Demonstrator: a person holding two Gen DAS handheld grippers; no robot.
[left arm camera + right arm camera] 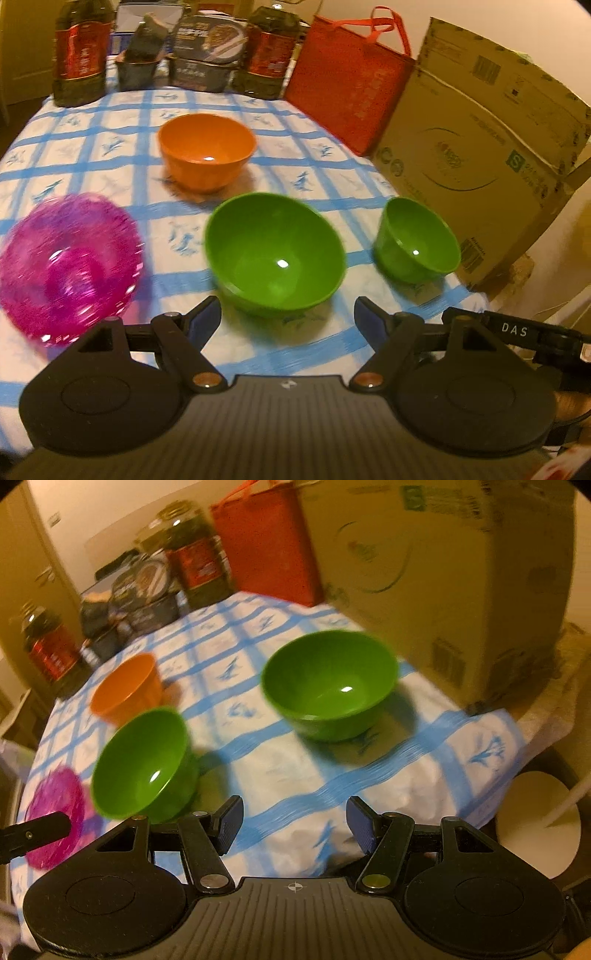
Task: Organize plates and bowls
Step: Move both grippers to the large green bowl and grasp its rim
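Left gripper (287, 314) and right gripper (294, 823), jaws apart and empty, above the checked tabletop (110, 147). Nearest the left gripper: large green bowl (275, 254); pink bowl (70, 267) at its left, small green bowl (417, 240) at its right, orange bowl (207, 151) behind. All upright, apart.

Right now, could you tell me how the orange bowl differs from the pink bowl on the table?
The orange bowl is opaque and smooth-walled; the pink bowl is translucent and textured. The orange bowl looks deeper with steep sides, while the pink bowl is wider and shallower with a flared rim. The orange bowl sits further back, the pink bowl near the table's left edge. Both stand upright, empty, on the checked tablecloth.
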